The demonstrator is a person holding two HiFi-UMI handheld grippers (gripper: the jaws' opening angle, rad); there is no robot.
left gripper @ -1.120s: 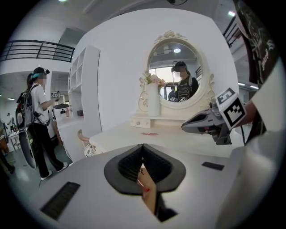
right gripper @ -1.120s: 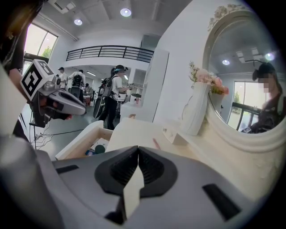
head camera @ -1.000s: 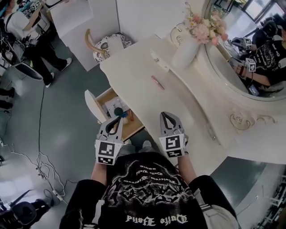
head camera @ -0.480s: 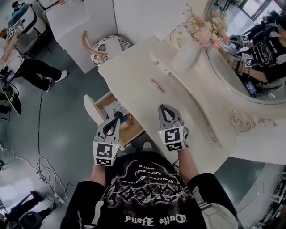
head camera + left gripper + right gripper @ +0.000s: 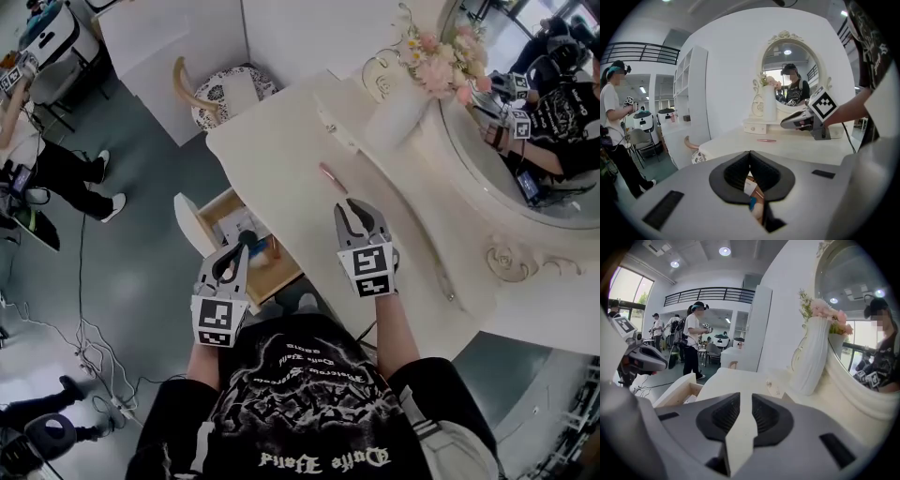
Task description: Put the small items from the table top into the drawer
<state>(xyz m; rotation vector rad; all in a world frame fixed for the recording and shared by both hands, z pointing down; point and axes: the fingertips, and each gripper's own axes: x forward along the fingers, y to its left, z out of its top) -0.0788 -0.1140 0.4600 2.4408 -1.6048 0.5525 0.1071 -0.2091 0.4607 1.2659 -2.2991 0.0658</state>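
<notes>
A slim pink stick (image 5: 332, 177) lies alone on the cream dressing table (image 5: 281, 159); it also shows as the pink stick (image 5: 766, 140) in the left gripper view. My right gripper (image 5: 360, 211) hovers over the table just short of it. Its jaws have just been opening, stand slightly apart in the right gripper view (image 5: 745, 397), and nothing is between them. The open drawer (image 5: 281, 270) sticks out at the table's left side, with papers and a blue item in it. My left gripper (image 5: 246, 246) hangs above the drawer, tips together and empty (image 5: 750, 153).
A white vase of pink flowers (image 5: 394, 108) and a small white box (image 5: 337, 127) stand at the back of the table before the oval mirror (image 5: 525, 150). A chair (image 5: 225, 94) stands beyond the table. People stand on the floor at left (image 5: 56, 169).
My right gripper has moved forward over the table toward the pink stick, and its jaws have parted. The left gripper has stayed over the drawer.
</notes>
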